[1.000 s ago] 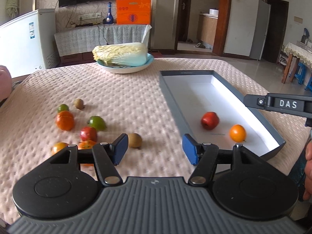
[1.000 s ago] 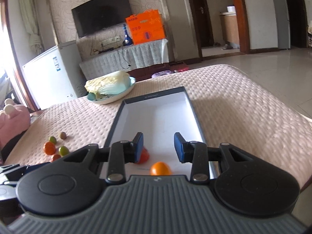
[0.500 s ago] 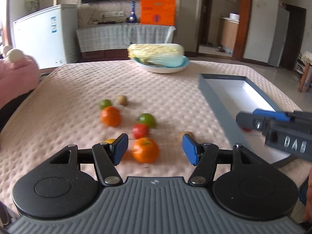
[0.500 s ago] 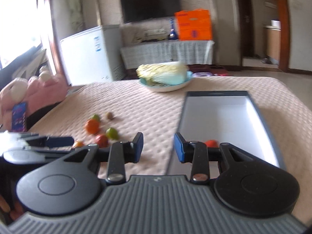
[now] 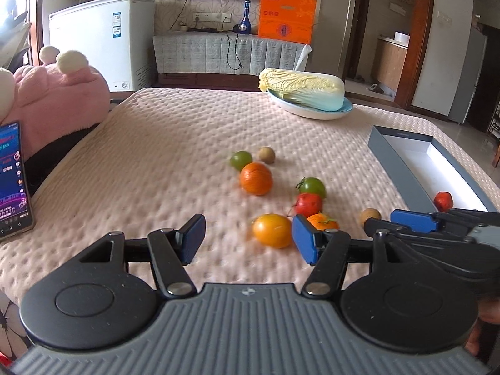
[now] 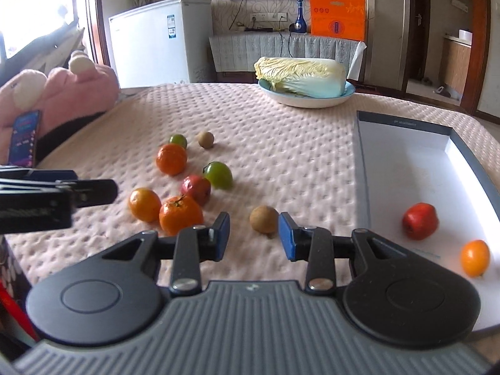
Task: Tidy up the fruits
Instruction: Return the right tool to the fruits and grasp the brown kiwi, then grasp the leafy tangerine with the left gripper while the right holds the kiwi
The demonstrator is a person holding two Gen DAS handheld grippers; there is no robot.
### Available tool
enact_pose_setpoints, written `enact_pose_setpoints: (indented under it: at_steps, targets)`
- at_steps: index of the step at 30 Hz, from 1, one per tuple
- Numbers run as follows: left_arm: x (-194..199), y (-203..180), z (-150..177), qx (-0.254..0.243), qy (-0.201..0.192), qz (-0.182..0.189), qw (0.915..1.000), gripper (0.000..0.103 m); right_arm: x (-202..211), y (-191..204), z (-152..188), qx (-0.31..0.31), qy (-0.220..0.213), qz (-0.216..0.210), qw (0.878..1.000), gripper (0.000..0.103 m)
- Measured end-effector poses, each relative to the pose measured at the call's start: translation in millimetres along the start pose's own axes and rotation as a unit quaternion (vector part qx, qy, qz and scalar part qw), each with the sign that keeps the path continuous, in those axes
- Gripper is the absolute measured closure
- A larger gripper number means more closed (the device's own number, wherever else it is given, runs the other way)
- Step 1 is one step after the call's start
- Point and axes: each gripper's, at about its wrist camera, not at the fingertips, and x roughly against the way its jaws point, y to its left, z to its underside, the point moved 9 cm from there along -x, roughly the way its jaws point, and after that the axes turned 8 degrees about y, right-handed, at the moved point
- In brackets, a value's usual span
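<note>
The bench [image 5: 162, 143], under a pink quilted cover, lies bare across its 10 o'clock half, bounded at the left edge by a pink plush toy [image 5: 53, 100] and a lit phone [image 5: 12, 178]. A plate [image 6: 307, 101] carrying a cabbage [image 6: 300, 75] sits near the far edge at 1 o'clock. The left tool [image 5: 248, 236] points down over the near edge, jaws released and holding nothing; a yellow-orange fruit [image 5: 272, 229] lies beyond the gap, just beside the right pad. The right tool [image 6: 253, 236] points down likewise, jaws apart and empty, with a brown fruit [image 6: 264, 220] on the cover just ahead of the gap. Each tool shows at the side of the other's view. The loose fruits cluster mid-bench: two oranges [image 6: 171, 158], two green fruits [image 6: 218, 175], a red fruit [image 6: 197, 189], another brown fruit [image 6: 206, 139]. At 3 o'clock the grey tray [image 6: 362, 162], white inside, holds a red fruit [image 6: 419, 220] and a small orange fruit [image 6: 475, 257].
</note>
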Motion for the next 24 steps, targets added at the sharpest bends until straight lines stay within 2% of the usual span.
enact_pose_setpoints:
  at_steps: [8, 11, 12, 13, 18, 24]
  targets:
    - [-2, -2, 2, -0.013, 0.003, 0.016, 0.9998, 0.036, -28, -5, 2, -0.019, 0.029, 0.03, 0.999, 0.066]
    - [-3, -6, 4, -0.021, 0.005, 0.022, 0.9995, 0.036, -32, -3, 0, -0.015, 0.027, 0.033, 0.999, 0.065]
    - [-3, -9, 5, -0.025, 0.007, 0.025, 0.9994, 0.036, -32, -3, 0, -0.013, 0.026, 0.033, 0.999, 0.068]
    - [-3, -10, 6, -0.028, 0.007, 0.026, 0.9992, 0.036, -32, -3, 0, -0.01, 0.026, 0.031, 0.999, 0.074]
    - [-5, -21, 8, -0.042, 0.008, 0.034, 0.9985, 0.036, -25, -5, 1, -0.009, 0.032, 0.018, 0.999, 0.074]
    - [-7, -41, 7, -0.059, 0.001, 0.053, 0.9969, 0.036, 3, -15, -7, -0.015, 0.008, -0.008, 1.0, 0.074]
